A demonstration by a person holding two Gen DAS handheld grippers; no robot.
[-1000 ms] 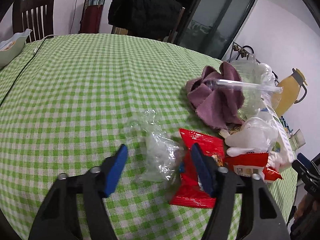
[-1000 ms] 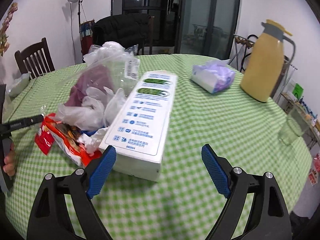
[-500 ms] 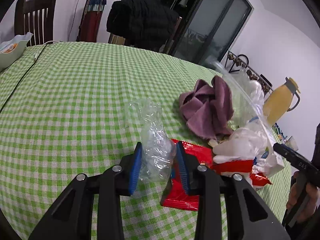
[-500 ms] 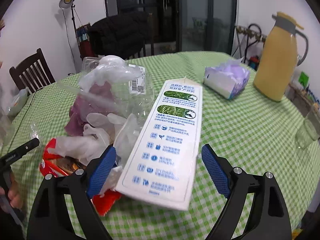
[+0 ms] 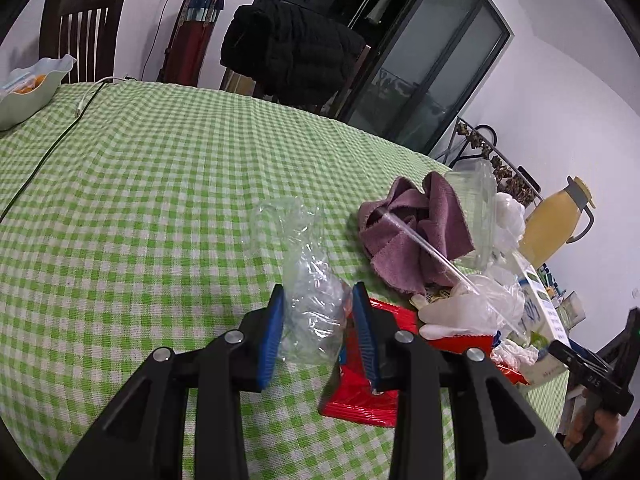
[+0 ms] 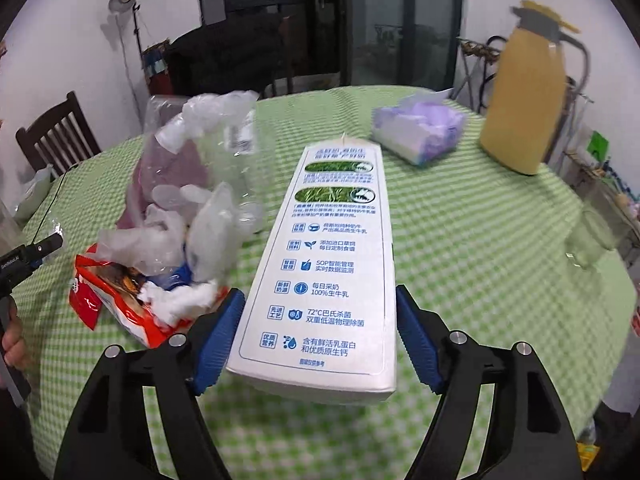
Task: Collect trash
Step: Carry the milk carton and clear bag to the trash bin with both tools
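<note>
My left gripper (image 5: 318, 292) is shut on a crumpled clear plastic bag (image 5: 308, 276), held just above the green checked tablecloth (image 5: 160, 200). Right of it lie a red snack wrapper (image 5: 360, 392), a purple cloth (image 5: 416, 236) and white plastic gloves (image 5: 472, 308). In the right wrist view a long white milk carton (image 6: 332, 260) lies flat between the jaws of my right gripper (image 6: 318, 294). Those jaws are closing, and the blue pads stand close beside the carton's near end without clearly pressing it. An orange snack packet (image 6: 116, 304) with crumpled white plastic sits to its left.
A yellow thermos jug (image 6: 528, 92), a purple tissue pack (image 6: 420, 132) and a drinking glass (image 6: 588, 236) stand on the far right of the round table. A white bowl (image 5: 28, 92) and a dark cable (image 5: 48, 152) lie far left, with a wooden chair (image 5: 80, 28) behind.
The left jaws closed from wide open onto the clear plastic bag and rose slightly with it. The right gripper moved forward until the milk carton lay between its jaws, which have narrowed.
</note>
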